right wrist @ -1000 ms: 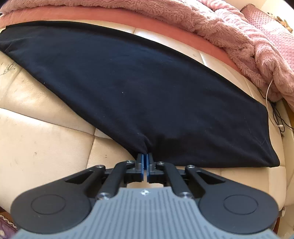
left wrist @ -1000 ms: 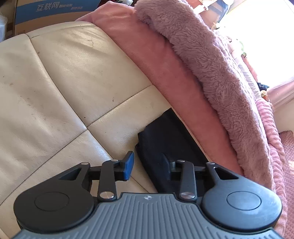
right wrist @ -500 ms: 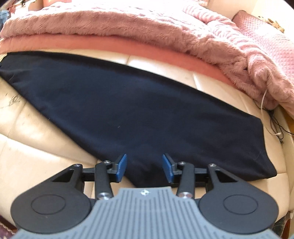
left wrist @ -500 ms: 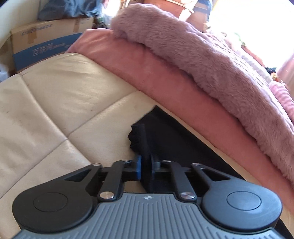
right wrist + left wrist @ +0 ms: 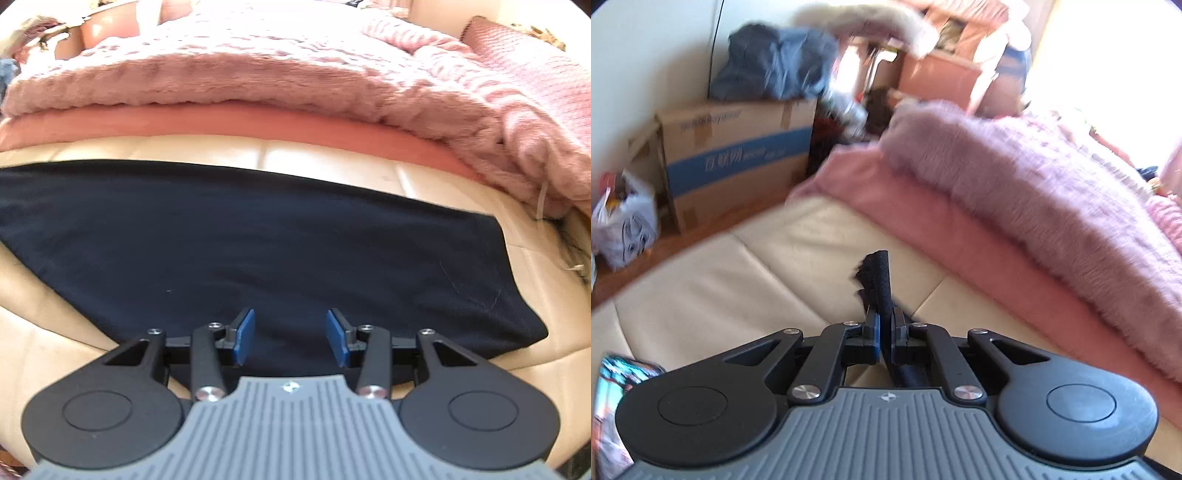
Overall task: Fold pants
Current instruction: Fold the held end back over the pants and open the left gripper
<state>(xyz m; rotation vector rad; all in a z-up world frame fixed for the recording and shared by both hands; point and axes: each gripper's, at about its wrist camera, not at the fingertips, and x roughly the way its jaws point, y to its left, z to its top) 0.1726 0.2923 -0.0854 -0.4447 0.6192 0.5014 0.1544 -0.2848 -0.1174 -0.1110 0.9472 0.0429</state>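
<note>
The black pants [image 5: 258, 251] lie spread flat across the cream leather sofa [image 5: 44, 354] in the right wrist view. My right gripper [image 5: 290, 338] is open and empty, hovering over the pants' near edge. In the left wrist view my left gripper [image 5: 884, 332] is shut on a corner of the black pants [image 5: 877, 277], and the pinched cloth stands up between the pads, lifted above the sofa seat [image 5: 738, 288].
A pink fluffy blanket [image 5: 295, 77] and a pink sheet [image 5: 960, 236] are piled along the sofa's back. A cardboard box [image 5: 738, 162] with dark clothes on top, and a white plastic bag [image 5: 624, 221], stand on the floor past the sofa's end. A white cable [image 5: 541, 201] hangs at right.
My left gripper closed on the pants' corner and lifted it up off the seat. My right gripper let go of the pants' edge, opened, and moved forward over the cloth.
</note>
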